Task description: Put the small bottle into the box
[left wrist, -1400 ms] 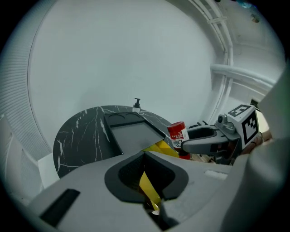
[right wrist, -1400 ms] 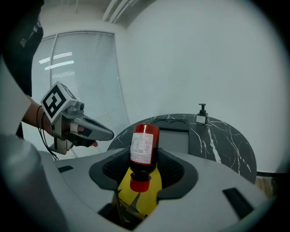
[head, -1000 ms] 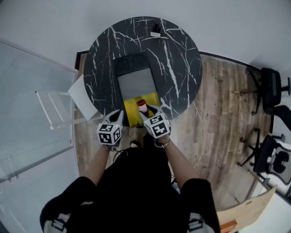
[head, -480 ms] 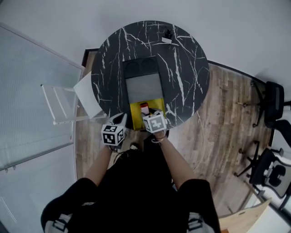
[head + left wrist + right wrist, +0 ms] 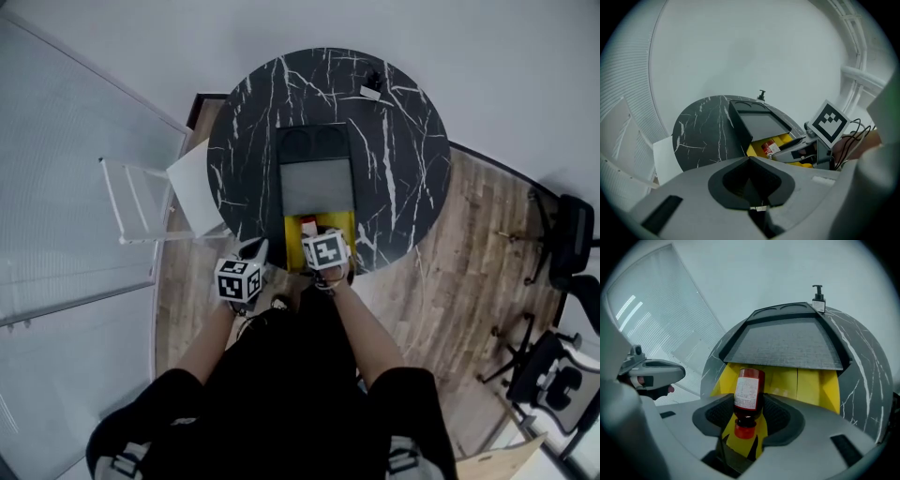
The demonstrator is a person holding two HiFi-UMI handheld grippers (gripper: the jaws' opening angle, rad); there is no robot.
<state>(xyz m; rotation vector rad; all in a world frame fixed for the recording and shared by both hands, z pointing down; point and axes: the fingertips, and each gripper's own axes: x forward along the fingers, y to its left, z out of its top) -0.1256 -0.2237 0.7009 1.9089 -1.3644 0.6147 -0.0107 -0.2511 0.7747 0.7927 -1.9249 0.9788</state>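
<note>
Small bottle [image 5: 749, 397], dark red with a white label and red cap, hangs in my right gripper [image 5: 750, 416], cap toward me and base pointing away at the box. I judge this the placing step: the next move calls for lowering the bottle into the yellow compartment, then letting the jaws part. Those jaws stand fairly wide, pads pressed on the bottle's sides. To the near left, just off the counter's edge, my left gripper [image 5: 751, 180] has its jaws closed together on nothing. Just past the bottle the yellow compartment [image 5: 811, 383] opens at the near end of the dark box [image 5: 736, 341]. A grey panel [image 5: 787, 348] covers the rest. Farther still, a pump bottle [image 5: 818, 300] stands at the far edge of the black marble counter [image 5: 862, 366].
</note>
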